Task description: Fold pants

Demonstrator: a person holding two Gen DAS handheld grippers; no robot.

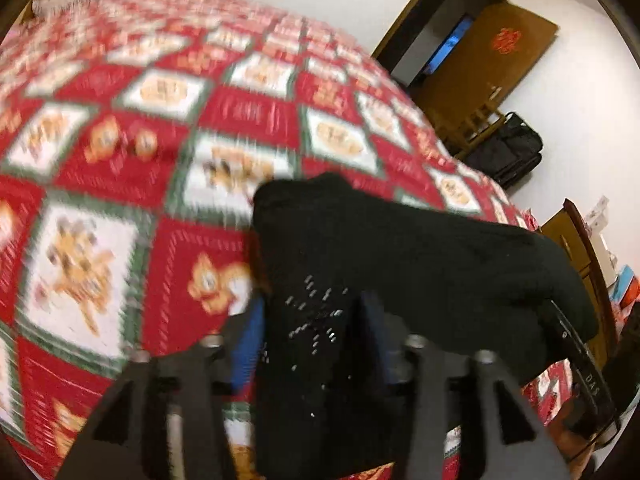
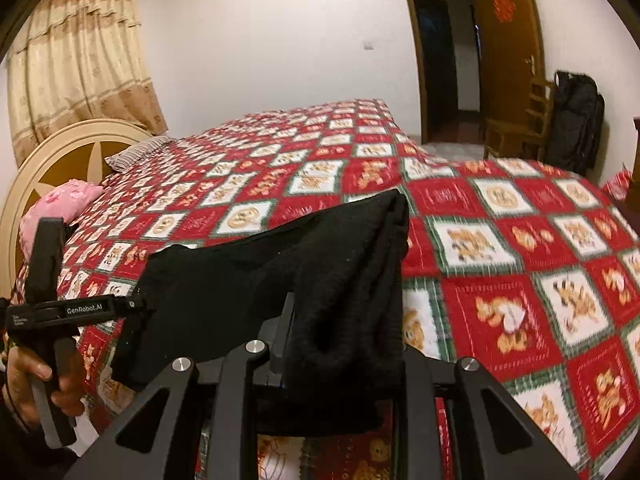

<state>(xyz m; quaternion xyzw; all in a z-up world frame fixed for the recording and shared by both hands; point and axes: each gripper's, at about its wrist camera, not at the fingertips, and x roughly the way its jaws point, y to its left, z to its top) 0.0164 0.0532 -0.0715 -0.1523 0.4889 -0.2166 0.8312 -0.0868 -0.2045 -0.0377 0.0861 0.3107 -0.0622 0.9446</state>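
Note:
Black knitted pants (image 1: 400, 256) hang in the air above the bed, stretched between both grippers. My left gripper (image 1: 316, 332) is shut on one end of the pants, and small shiny studs show on the cloth between its fingers. My right gripper (image 2: 344, 344) is shut on the other end, where the pants (image 2: 320, 264) bunch up and drape over its fingers. The left gripper (image 2: 138, 304) also shows at the left of the right wrist view, held by a hand, with cloth running into it.
The bed carries a red, white and green bear-print quilt (image 2: 500, 248). A headboard (image 2: 52, 148), a striped pillow (image 2: 136, 152) and a pink cushion (image 2: 60, 204) are at its far left. An open door (image 2: 508, 52), a chair (image 2: 516, 128) and a black bag (image 2: 576, 120) stand beyond.

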